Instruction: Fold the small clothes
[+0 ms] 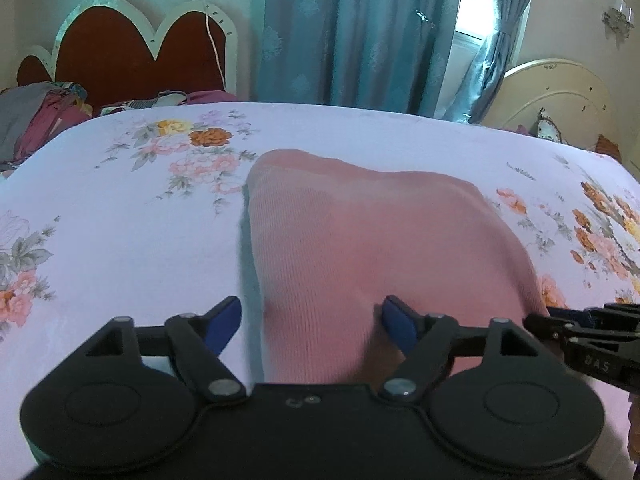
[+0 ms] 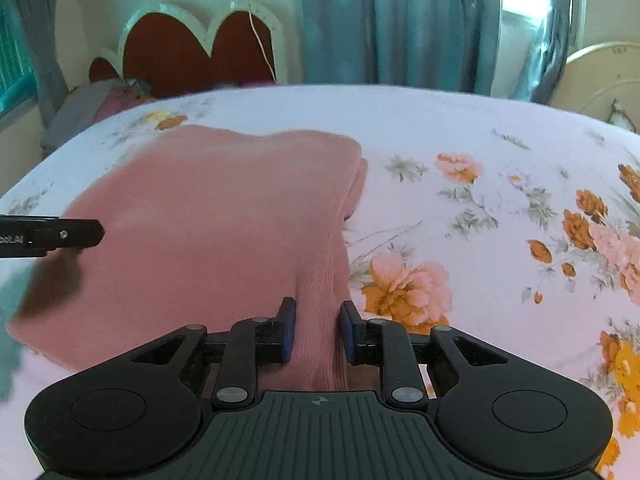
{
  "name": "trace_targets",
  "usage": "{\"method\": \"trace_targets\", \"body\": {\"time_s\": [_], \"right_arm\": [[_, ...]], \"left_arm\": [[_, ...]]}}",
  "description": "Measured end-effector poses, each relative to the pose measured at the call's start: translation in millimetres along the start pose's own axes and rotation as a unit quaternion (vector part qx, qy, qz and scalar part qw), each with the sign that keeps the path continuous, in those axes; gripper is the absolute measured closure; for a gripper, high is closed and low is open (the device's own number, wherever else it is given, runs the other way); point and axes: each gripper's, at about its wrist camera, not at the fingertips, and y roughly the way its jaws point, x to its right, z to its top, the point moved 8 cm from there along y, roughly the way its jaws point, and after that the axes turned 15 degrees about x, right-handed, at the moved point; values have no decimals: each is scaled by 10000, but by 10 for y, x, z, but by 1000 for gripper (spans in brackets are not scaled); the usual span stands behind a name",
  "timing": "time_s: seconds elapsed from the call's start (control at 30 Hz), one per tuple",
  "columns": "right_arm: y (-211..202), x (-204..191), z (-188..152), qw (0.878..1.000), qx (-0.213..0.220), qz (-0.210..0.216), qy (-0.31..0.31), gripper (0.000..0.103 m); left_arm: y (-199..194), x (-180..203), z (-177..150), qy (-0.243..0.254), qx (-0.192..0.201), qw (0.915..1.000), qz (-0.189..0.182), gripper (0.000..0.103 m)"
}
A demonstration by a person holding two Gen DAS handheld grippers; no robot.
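Note:
A pink knitted garment (image 1: pixel 360 240) lies folded on the floral bedsheet (image 1: pixel 120 240); it also shows in the right wrist view (image 2: pixel 224 220). My left gripper (image 1: pixel 310 326) is open, its blue-padded jaws wide apart over the garment's near left edge. My right gripper (image 2: pixel 318 330) has its jaws partly closed around a raised ridge of the garment's near right edge, with fabric between the pads; it is not fully pinched. The right gripper's tip shows in the left wrist view (image 1: pixel 576 320), and the left gripper's tip in the right wrist view (image 2: pixel 60 236).
A red heart-shaped headboard (image 1: pixel 132 52) and a pile of clothes (image 1: pixel 40 112) stand at the far left. Blue curtains (image 1: pixel 352 32) hang behind the bed. A cream headboard (image 1: pixel 560 92) is at the far right.

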Motion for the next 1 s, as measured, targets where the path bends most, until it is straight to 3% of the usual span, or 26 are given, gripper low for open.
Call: {"method": "trace_targets", "body": {"time_s": [0.13,0.23,0.27,0.3,0.33,0.6,0.8,1.0], "right_arm": [[14,-12,4,10000,-7,-12,5,81],[-146,26,70,9996,-97,97,228,76],[-211,46,95,9993,-87,98,343,57],[-293,72,111,9989,-55,87,449,31],[-394,93,124,9987,26,49,502,25],[-1381,107,75,9963,432,326,674,25],[-2297,23,-162,9965,623,443,328,25],[-3119,-56,-277,9952,830,520,85,25]], "left_arm": [[-103,34,-4,-123,-43,9999,11,6],[-220,66,-20,-216,-184,9996,70,1],[-268,75,-27,-226,-210,9994,126,1],[-319,84,-38,-240,-220,9993,192,1],[-377,94,-49,-245,-220,9991,252,1],[-1165,432,-117,152,165,9965,806,0],[-2005,858,-167,204,418,9955,828,0],[-2820,1231,-195,884,805,9877,1010,0]]}}
